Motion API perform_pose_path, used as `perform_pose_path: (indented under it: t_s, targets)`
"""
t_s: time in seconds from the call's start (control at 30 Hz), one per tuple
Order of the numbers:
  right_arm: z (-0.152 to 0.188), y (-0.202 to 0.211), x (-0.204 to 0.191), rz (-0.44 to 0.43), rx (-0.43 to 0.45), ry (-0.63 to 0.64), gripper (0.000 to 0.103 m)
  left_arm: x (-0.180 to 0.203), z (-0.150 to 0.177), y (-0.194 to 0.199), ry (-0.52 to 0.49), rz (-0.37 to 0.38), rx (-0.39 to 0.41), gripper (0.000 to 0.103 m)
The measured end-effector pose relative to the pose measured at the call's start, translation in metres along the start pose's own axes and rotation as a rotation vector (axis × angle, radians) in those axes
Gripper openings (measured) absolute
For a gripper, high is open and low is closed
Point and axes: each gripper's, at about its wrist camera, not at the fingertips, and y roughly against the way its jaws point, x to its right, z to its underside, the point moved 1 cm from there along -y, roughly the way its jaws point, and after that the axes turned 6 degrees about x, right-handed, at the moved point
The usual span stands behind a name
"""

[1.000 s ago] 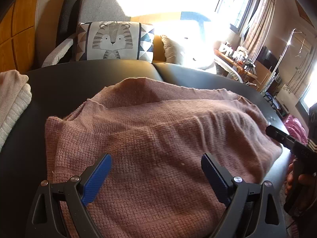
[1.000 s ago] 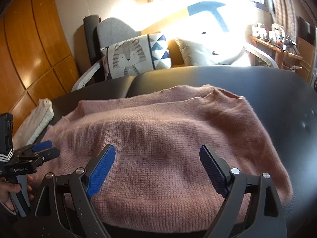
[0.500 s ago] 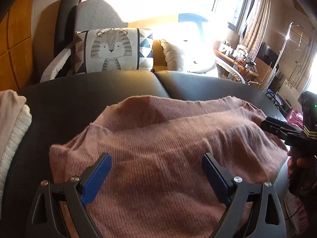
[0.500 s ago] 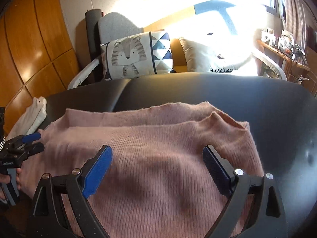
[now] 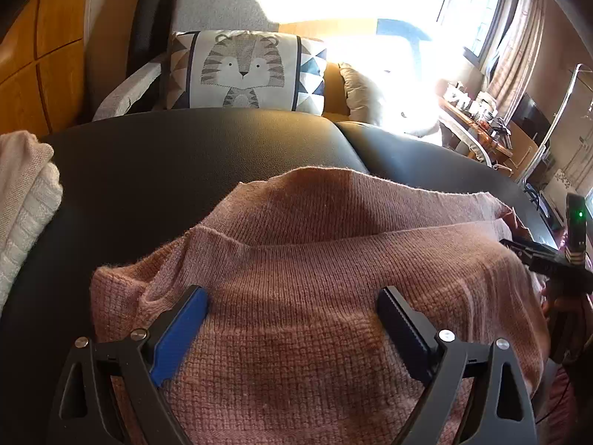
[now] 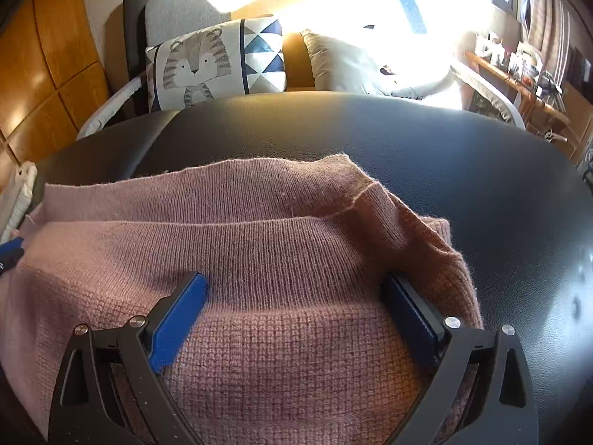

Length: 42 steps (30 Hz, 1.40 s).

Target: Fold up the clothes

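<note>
A pink knit sweater (image 5: 315,259) lies folded in layers on a black padded surface (image 5: 178,163). My left gripper (image 5: 292,315) stands open low over the sweater's near edge, and the knit bulges up between its blue fingers (image 5: 178,330). In the right wrist view the same sweater (image 6: 241,244) fills the foreground. My right gripper (image 6: 296,304) is open too, its right finger (image 6: 411,311) pressed into the sweater's right fold. The right gripper (image 5: 537,259) shows at the right edge of the left wrist view, held by a hand.
A cream and white folded knit pile (image 5: 22,200) sits on the surface at the far left. Behind the surface stand a tiger-print cushion (image 5: 244,70), a grey chair back (image 5: 218,3) and a white pillow (image 6: 355,63). A cluttered desk (image 5: 485,122) stands at the far right.
Both grippers have dropped lower and nearer to the sweater's near edge, still open. The sweater now bulges up between each pair of fingers, and more bare black surface shows behind it.
</note>
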Motion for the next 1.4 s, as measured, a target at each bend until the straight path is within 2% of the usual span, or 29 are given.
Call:
perform_pose_path:
  t_s: [0.23,0.3,0.4,0.53,0.63,0.7,0.8,0.87,0.97,1.0,1.07,1.13,1.27,1.4]
  targets:
    - [-0.002,0.001,0.005,-0.015,0.002,-0.016,0.098,0.005,-0.004,-0.005,0.000,-0.017,-0.023,0.096]
    - [-0.003,-0.001,0.007,-0.013,-0.001,-0.017,0.098,0.005,-0.006,-0.006,-0.001,-0.012,-0.022,0.100]
    - [-0.006,-0.004,0.012,-0.001,-0.011,-0.011,0.098,0.009,-0.009,-0.011,-0.035,-0.003,-0.027,0.100]
    - [-0.005,0.007,0.013,0.014,-0.008,-0.023,0.098,0.006,-0.017,0.004,0.011,0.007,-0.017,0.100]
    - [-0.004,0.050,0.003,-0.038,0.086,-0.083,0.099,-0.002,-0.019,0.035,0.044,0.029,0.036,0.100]
    - [-0.001,0.077,-0.017,-0.102,0.150,-0.084,0.099,-0.006,-0.017,0.053,0.061,0.024,0.064,0.100]
    - [0.009,0.090,-0.063,-0.209,0.167,-0.006,0.099,0.004,-0.011,0.060,0.048,0.053,0.070,0.100]
    - [0.024,0.080,-0.081,-0.218,0.136,0.074,0.099,0.018,-0.005,0.059,-0.004,0.068,0.070,0.100]
    - [0.047,0.064,-0.105,-0.220,0.082,0.197,0.100,0.015,0.018,0.036,-0.012,0.028,-0.016,0.100]
    - [0.055,0.058,-0.113,-0.221,0.064,0.238,0.103,0.013,0.025,0.027,-0.012,0.014,-0.046,0.100]
    - [0.059,0.057,-0.111,-0.234,0.052,0.240,0.103,0.009,0.037,0.029,-0.050,0.025,0.002,0.100]
    - [0.059,0.057,-0.110,-0.238,0.045,0.240,0.103,0.007,0.037,0.031,-0.058,0.036,-0.006,0.100]
    - [0.048,0.061,-0.107,-0.243,0.026,0.200,0.103,0.003,0.020,0.039,0.008,0.061,-0.008,0.100]
    - [0.011,0.066,-0.087,-0.194,0.094,0.090,0.103,0.006,-0.004,0.036,0.029,0.077,0.019,0.100]
